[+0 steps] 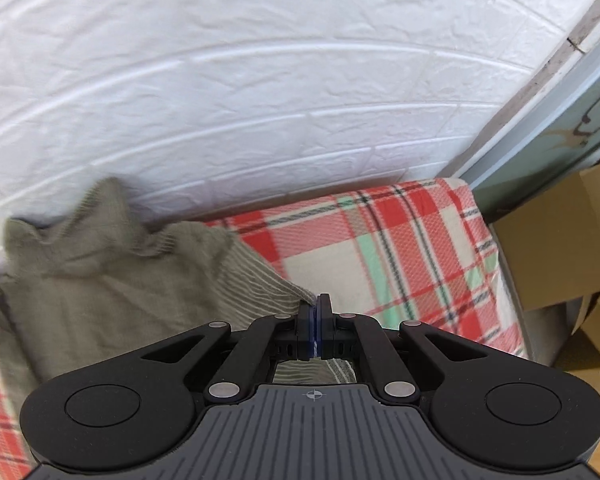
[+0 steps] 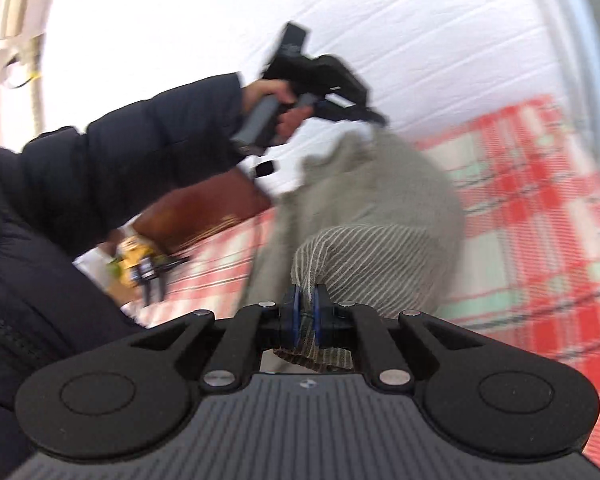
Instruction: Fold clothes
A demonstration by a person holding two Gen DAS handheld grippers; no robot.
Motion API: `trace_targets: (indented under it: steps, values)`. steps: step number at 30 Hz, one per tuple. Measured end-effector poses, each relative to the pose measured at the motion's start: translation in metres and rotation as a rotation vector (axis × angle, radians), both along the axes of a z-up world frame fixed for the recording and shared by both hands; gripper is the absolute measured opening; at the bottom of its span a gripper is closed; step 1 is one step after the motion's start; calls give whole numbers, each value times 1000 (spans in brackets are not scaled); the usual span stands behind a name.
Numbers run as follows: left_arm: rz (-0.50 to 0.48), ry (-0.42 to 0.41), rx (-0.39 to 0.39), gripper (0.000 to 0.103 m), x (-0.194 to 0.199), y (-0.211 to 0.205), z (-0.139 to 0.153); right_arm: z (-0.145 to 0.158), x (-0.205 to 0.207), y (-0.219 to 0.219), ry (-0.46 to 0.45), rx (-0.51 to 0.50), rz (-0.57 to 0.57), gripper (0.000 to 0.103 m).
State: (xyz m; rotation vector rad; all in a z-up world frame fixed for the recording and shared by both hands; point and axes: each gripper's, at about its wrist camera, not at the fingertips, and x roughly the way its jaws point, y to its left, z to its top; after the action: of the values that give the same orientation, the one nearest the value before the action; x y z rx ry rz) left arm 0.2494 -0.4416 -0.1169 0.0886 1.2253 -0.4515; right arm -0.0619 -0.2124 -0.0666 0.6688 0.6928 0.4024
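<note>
Nearest the lens in the right wrist view, the right gripper is pinching a bunched, striped edge of the olive garment, its blue pads standing narrow with cloth pressed between them. In the left wrist view the left gripper is clamping fully closed on another striped edge of the same garment. The cloth is draping between the two holds, partly lifted, above the red plaid bedcover against a white wall. The person's hand, in a dark padded sleeve, is gripping the left tool's handle.

Judgement: the fabric is behaving as light, soft and limp, sagging freely and offering no stiffness; slippage is unlikely under a firm pinch. Best holds appear to be the hem corners or ribbed edges, spaced well apart, so the panel hangs flat before it is laid down.
</note>
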Motion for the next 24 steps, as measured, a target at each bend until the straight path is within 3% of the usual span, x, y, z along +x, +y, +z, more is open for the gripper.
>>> trace_targets:
  steps: [10,17,24]
  values:
    - [6,-13,64,0,4,98,-10,-8,55,64,-55,92,207,8]
    - [-30,-22,142,0,5,144,-35,-39,109,136,-3,112,316,8]
    - [-57,-7,190,0,8,170,-65,-71,147,198,60,58,383,8]
